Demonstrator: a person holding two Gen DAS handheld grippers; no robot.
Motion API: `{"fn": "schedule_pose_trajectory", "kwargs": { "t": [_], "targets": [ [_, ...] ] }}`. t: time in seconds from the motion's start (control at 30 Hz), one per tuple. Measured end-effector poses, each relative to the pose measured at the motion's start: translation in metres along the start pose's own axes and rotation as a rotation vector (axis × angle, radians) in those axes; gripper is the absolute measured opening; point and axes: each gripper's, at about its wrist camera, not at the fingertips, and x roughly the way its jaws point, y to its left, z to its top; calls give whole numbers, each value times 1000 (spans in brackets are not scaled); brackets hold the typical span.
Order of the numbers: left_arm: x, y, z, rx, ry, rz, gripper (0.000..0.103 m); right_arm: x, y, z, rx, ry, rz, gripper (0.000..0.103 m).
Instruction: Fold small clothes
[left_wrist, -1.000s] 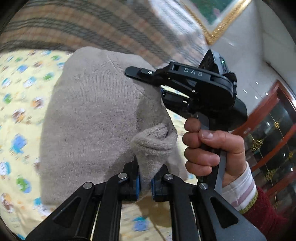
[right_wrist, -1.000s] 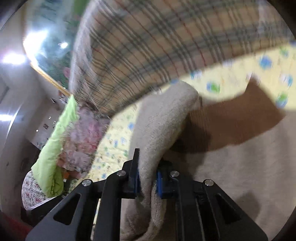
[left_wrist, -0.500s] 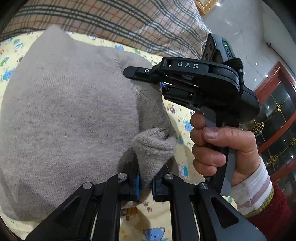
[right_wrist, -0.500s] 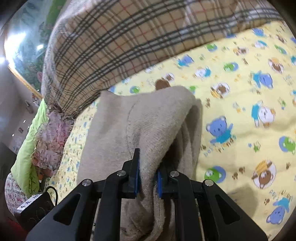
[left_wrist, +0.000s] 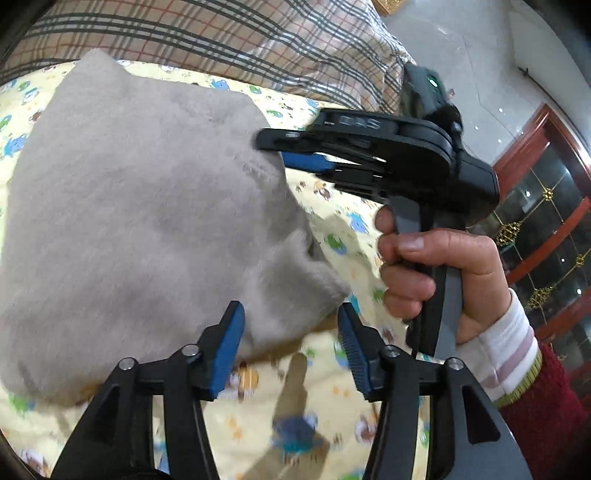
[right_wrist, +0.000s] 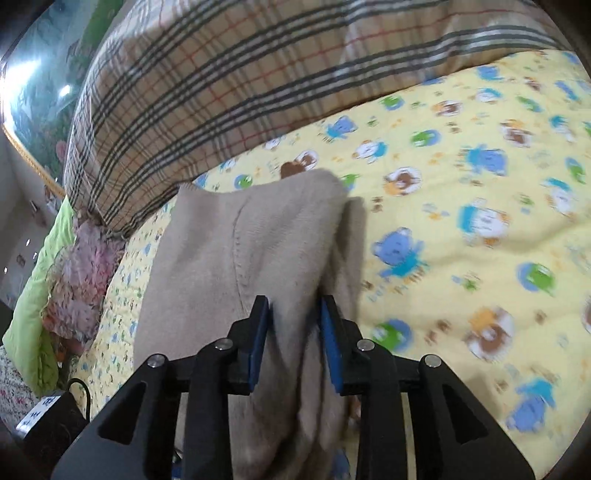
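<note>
Beige knit garment (left_wrist: 140, 206) lay folded on yellow cartoon-print quilt (right_wrist: 461, 229), below plaid pillow (right_wrist: 221, 85). Left gripper (left_wrist: 291, 347) just spread, pads off the cloth corner. Right gripper (right_wrist: 295, 325) just parting, knit fold loose between pads.

This looks like a bedroom in a home. A soft yellow blanket (right_wrist: 461, 206) with little bears and frogs printed on it covers a bed. A big checked quilt (right_wrist: 221, 96) is bunched up behind it. A heap of flowery and green bedding (right_wrist: 62, 273) sits at the side. A dark red wooden cabinet (left_wrist: 546, 206) with glass doors and gold trim stands near the bed. A picture with a gold frame (right_wrist: 33, 162) hangs on the wall.
</note>
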Motion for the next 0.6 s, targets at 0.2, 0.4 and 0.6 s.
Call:
{"fn": "schedule_pose_trajectory", "kwargs": {
  "t": [0.2, 0.4, 0.6],
  "targets": [
    [-45, 17, -4, 36, -5, 32, 61, -42, -2, -23, 18, -91, -13, 31],
    [-91, 58, 17, -46, -108, 122, 73, -45, 16, -38, 1, -97, 14, 31],
    [-86, 100, 55, -113, -147, 237, 74, -23, 24, -35, -11, -58, -8, 31]
  ]
}}
